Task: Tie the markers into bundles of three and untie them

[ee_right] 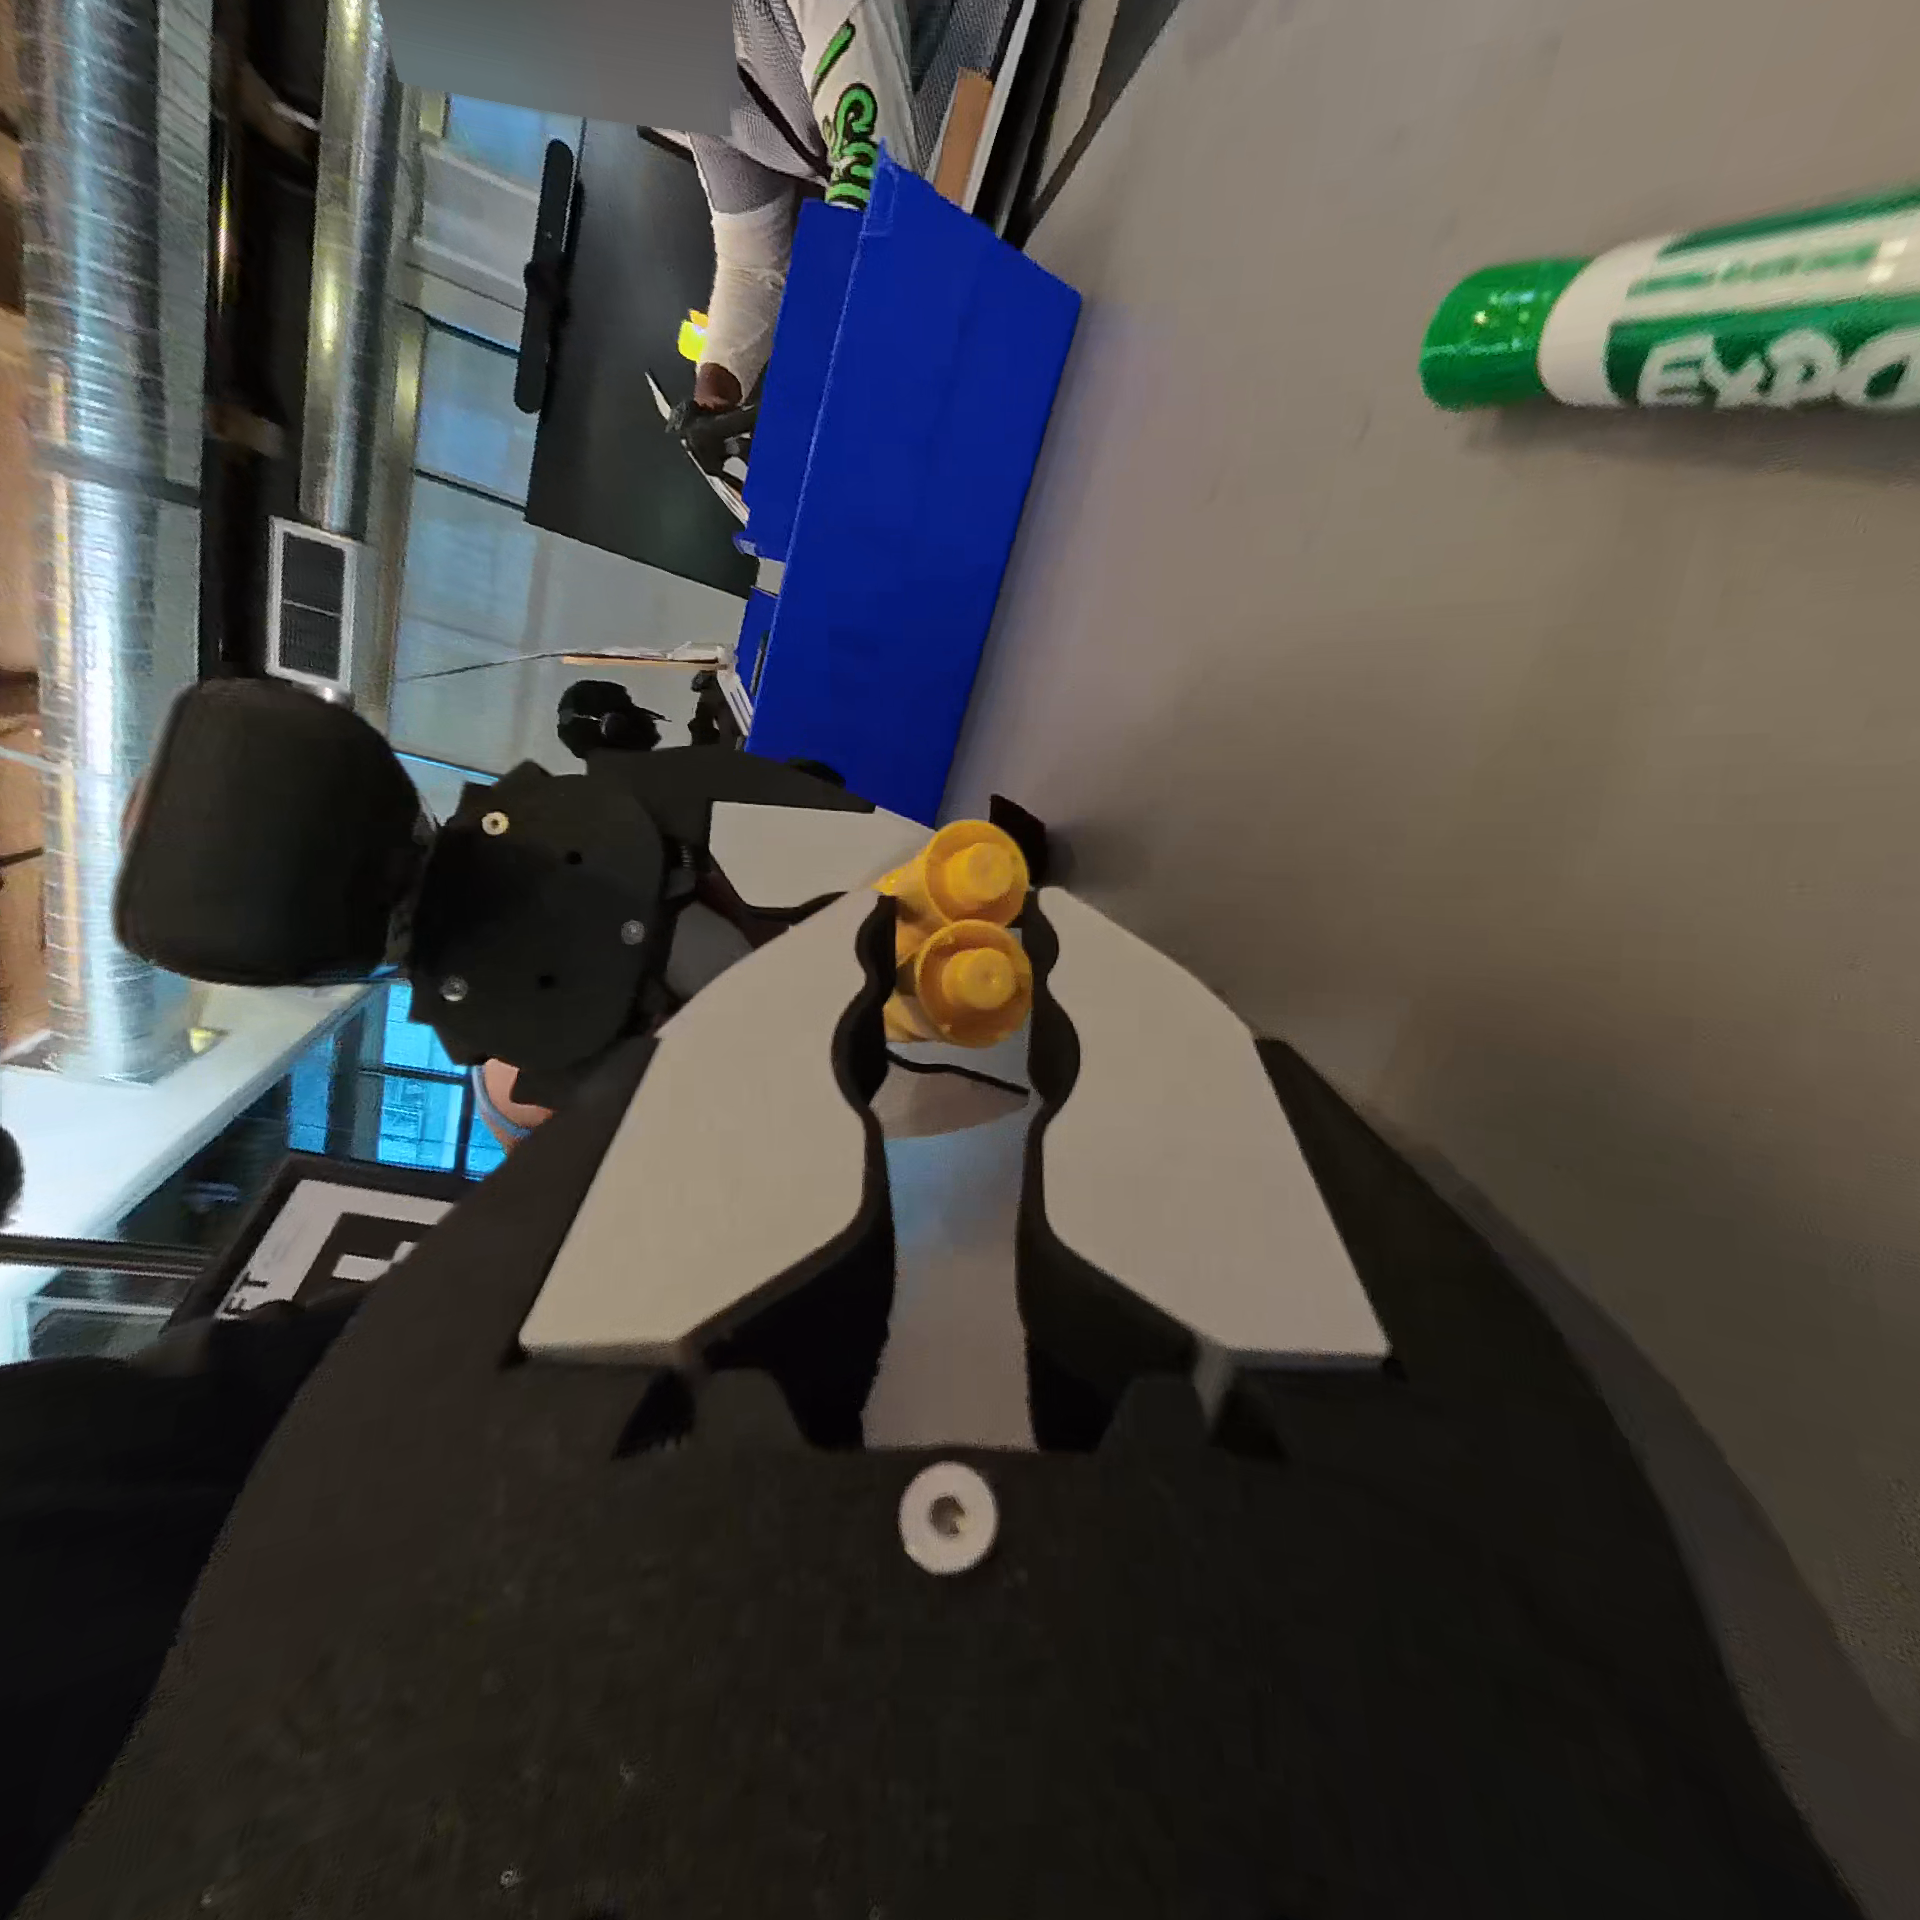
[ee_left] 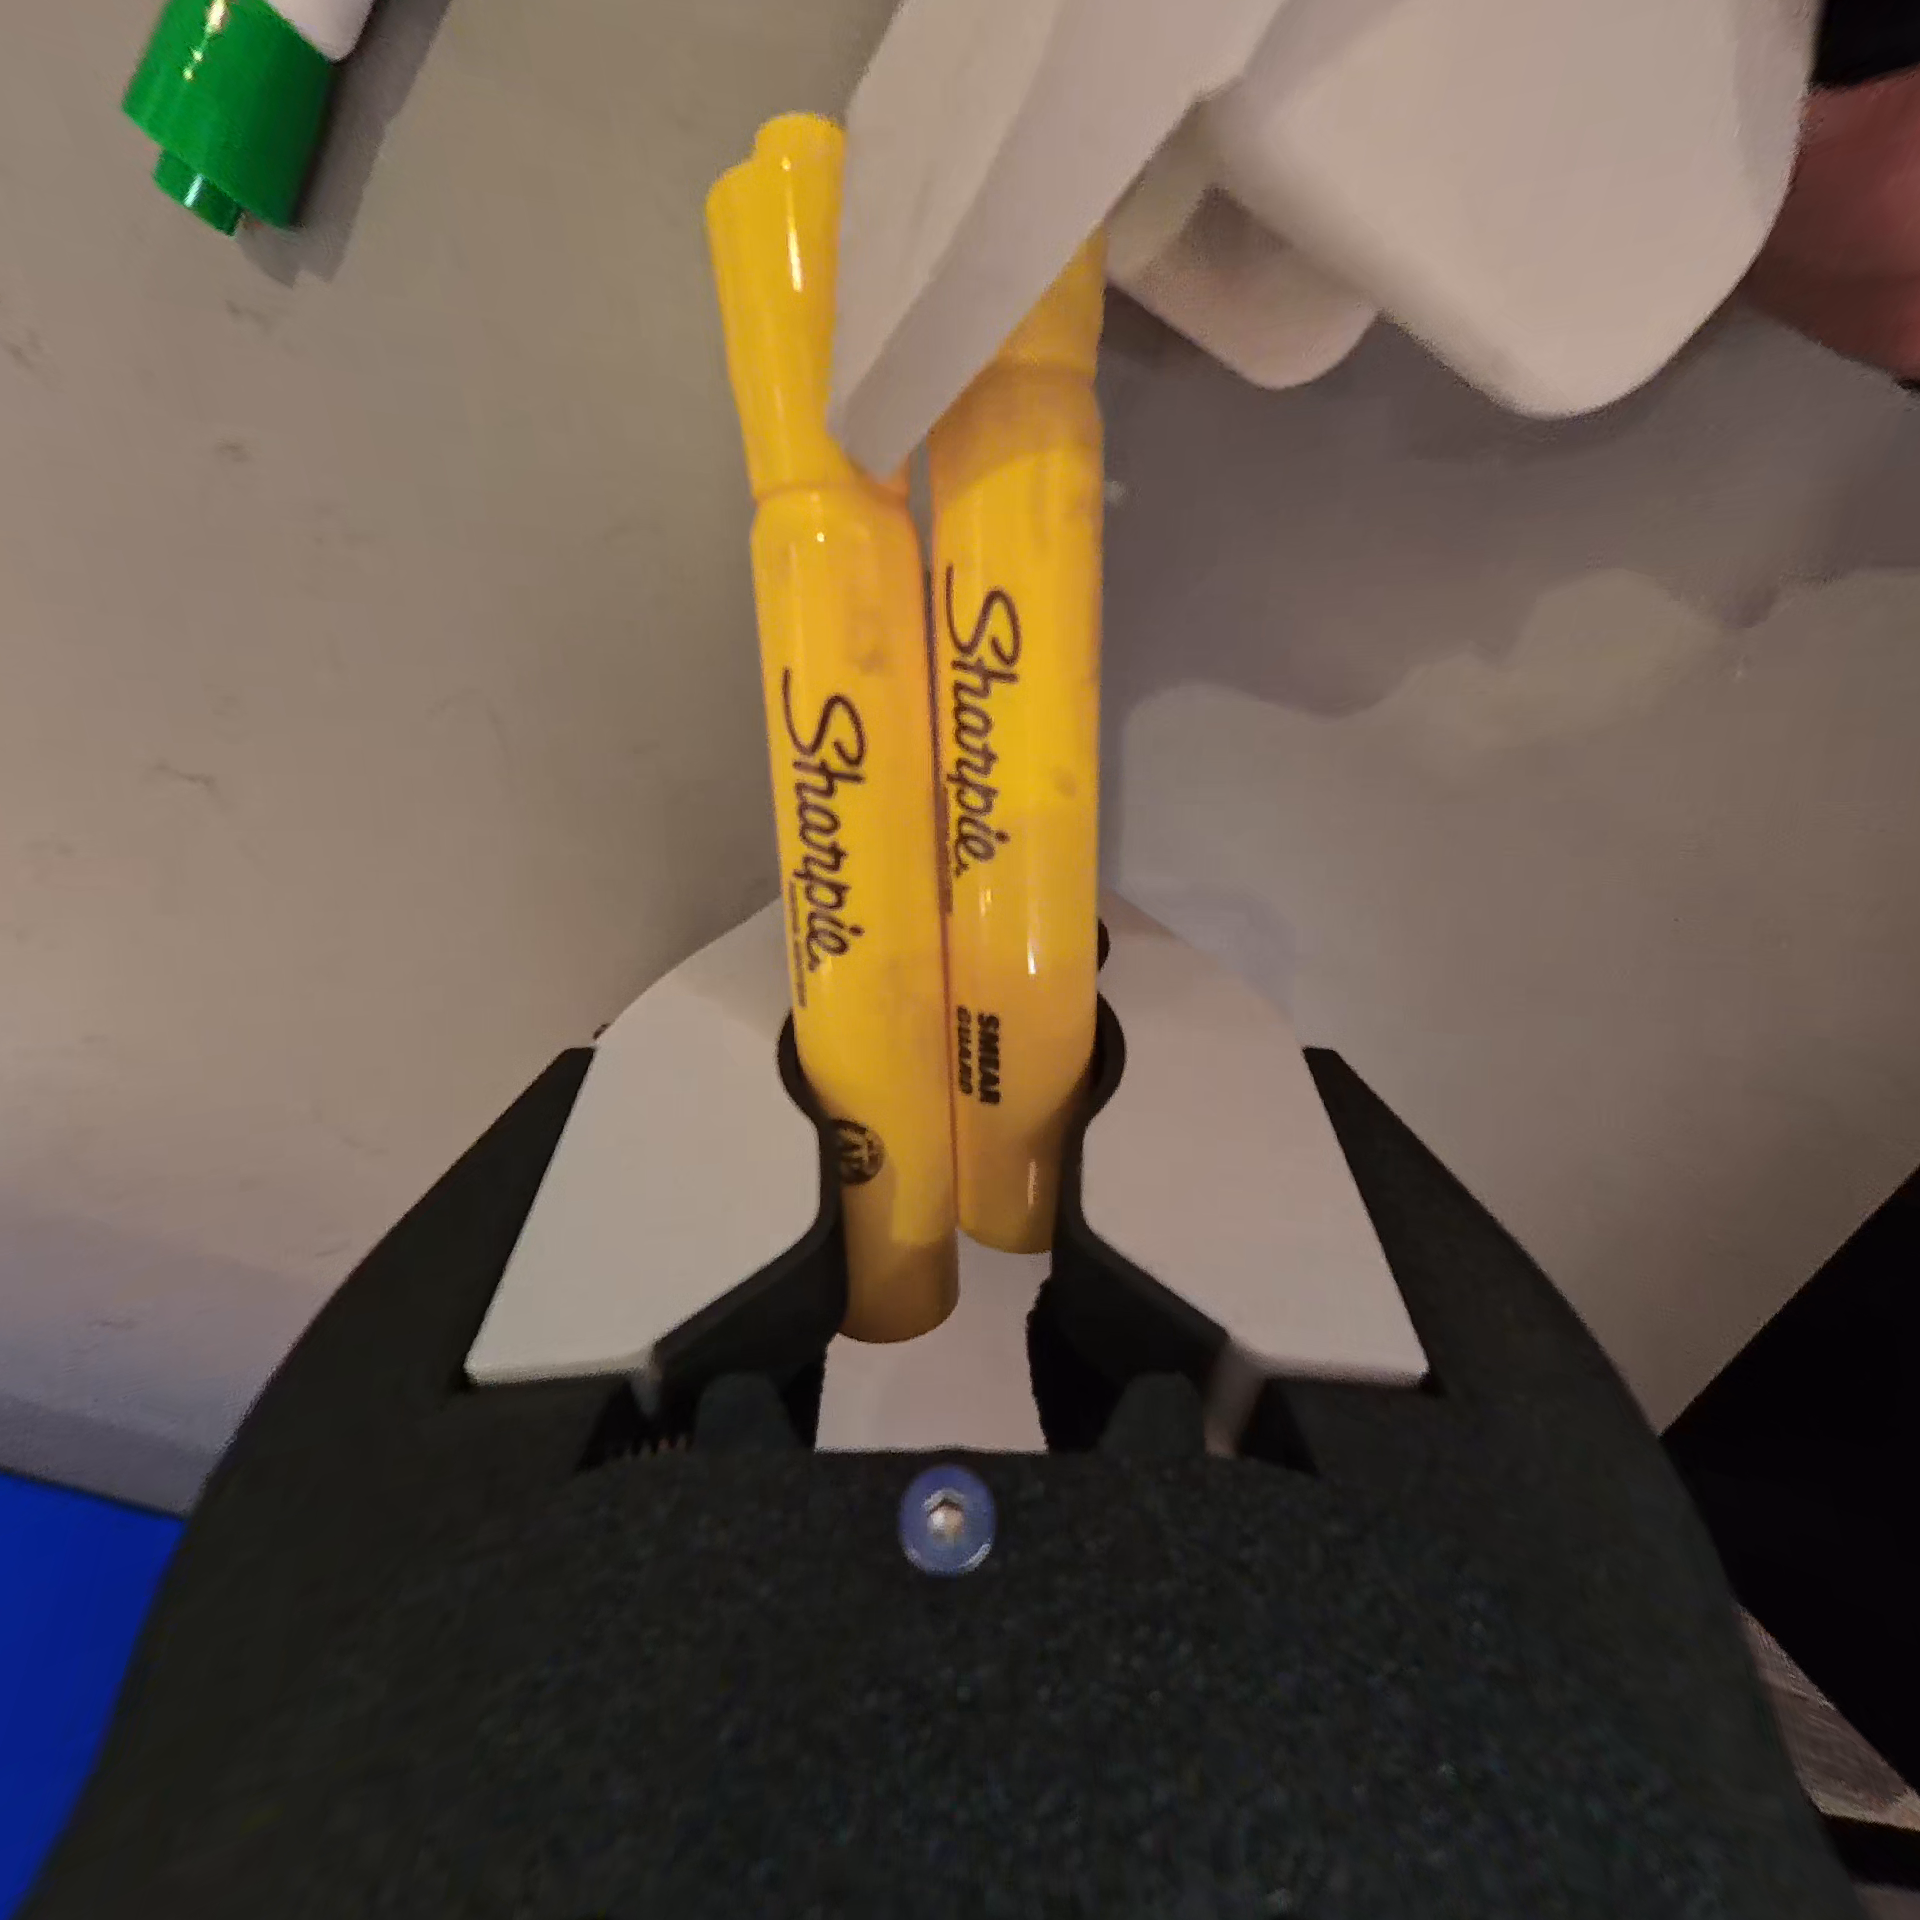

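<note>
The left gripper (ee_left: 945, 1122) is clamping two yellow markers (ee_left: 925, 790) side by side by their bases, keeping them aligned for bundling, while the right gripper (ee_right: 956, 977) is closing narrowly around their capped ends; a green marker (ee_right: 1683, 312) is lying well apart from the yellow markers on the grey table (ee_right: 1455, 831)

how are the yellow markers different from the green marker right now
The yellow markers are clamped side by side in the left gripper; the green marker lies loose on the grey table. The yellow ones are all yellow; the green one has a white barrel and a green cap. All are capped.
</note>
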Available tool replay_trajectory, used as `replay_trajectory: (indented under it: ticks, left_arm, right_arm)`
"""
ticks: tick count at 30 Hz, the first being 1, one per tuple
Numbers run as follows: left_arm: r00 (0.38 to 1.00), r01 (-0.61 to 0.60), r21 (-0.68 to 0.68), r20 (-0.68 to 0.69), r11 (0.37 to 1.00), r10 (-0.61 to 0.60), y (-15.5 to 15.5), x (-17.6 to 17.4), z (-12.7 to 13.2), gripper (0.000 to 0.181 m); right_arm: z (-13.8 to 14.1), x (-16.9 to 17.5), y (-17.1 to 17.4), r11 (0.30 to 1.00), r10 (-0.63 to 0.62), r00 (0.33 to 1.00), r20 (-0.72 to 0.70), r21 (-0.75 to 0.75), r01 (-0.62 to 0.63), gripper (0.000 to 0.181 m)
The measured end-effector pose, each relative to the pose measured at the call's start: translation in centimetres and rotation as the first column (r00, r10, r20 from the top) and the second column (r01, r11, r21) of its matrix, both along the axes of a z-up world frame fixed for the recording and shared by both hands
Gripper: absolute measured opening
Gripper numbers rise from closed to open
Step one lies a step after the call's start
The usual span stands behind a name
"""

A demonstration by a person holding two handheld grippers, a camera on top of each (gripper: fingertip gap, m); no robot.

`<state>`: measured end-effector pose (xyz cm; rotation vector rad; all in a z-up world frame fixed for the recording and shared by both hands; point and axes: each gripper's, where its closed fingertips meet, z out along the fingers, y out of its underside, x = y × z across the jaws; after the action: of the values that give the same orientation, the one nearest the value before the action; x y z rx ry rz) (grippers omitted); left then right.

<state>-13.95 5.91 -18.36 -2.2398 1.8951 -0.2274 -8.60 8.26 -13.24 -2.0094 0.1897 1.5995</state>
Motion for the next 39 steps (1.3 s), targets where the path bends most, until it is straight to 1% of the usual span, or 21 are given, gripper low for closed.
replay_trajectory:
  ticks: [4,8,13,17,21,23,28,32,36,38,39]
  left_arm:
    - [0.999,-0.011,-0.013,-0.046,1.000,0.010,0.3,-0.6,-0.7,0.044]
    - [0.996,-0.021,-0.007,-0.091,1.000,0.020,0.7,-1.1,-1.3,0.044]
    - [0.993,-0.032,-0.006,-0.109,0.999,0.032,1.0,-1.0,-1.4,0.045]
    - [0.992,-0.031,-0.014,-0.122,0.999,0.029,0.9,-0.8,-1.3,0.045]
    - [0.991,-0.017,-0.011,-0.129,1.000,0.016,0.8,-0.2,-1.2,0.044]
    - [0.990,-0.016,0.005,-0.139,1.000,0.017,0.9,0.0,-1.0,0.043]
    - [0.985,0.006,0.041,-0.175,0.999,0.001,1.2,-0.2,-0.8,0.042]
    - [0.989,0.008,0.001,-0.148,1.000,-0.008,0.9,0.0,-0.7,0.042]
    - [0.989,0.015,-0.015,-0.145,1.000,-0.017,0.7,-0.1,-0.7,0.042]
    - [0.989,0.015,-0.023,-0.150,1.000,-0.019,0.7,-0.4,-0.8,0.042]
    - [0.988,0.012,-0.026,-0.153,1.000,-0.016,0.8,-0.6,-0.8,0.042]
  right_arm:
    - [-0.2,-0.4,0.1,0.997,-0.040,0.998,-0.045,-0.060,0.037,0.020]
    - [-0.3,-0.6,0.2,0.993,-0.089,0.994,-0.058,-0.083,0.084,0.019]
    - [-0.7,-0.5,0.3,0.984,-0.141,0.982,-0.123,-0.127,0.125,0.019]
    - [-0.6,-0.3,0.3,0.980,-0.170,0.977,-0.126,-0.127,0.155,0.019]
    - [-0.1,-0.6,0.1,0.982,-0.166,0.980,-0.106,-0.109,0.155,0.019]
    - [0.1,-0.5,0.2,0.980,-0.185,0.978,-0.099,-0.100,0.175,0.019]
    - [0.4,-0.5,0.1,0.977,-0.195,0.973,-0.121,-0.117,0.181,0.019]
    - [0.8,-0.4,0.1,0.980,-0.184,0.966,-0.181,-0.109,0.166,0.019]
    - [0.7,-0.7,-0.1,0.985,-0.153,0.974,-0.167,-0.100,0.137,0.019]
    - [0.9,-0.8,-0.1,0.989,-0.138,0.977,-0.163,-0.082,0.126,0.023]
    - [1.1,-0.8,-0.1,0.990,-0.134,0.976,-0.173,-0.074,0.123,0.030]
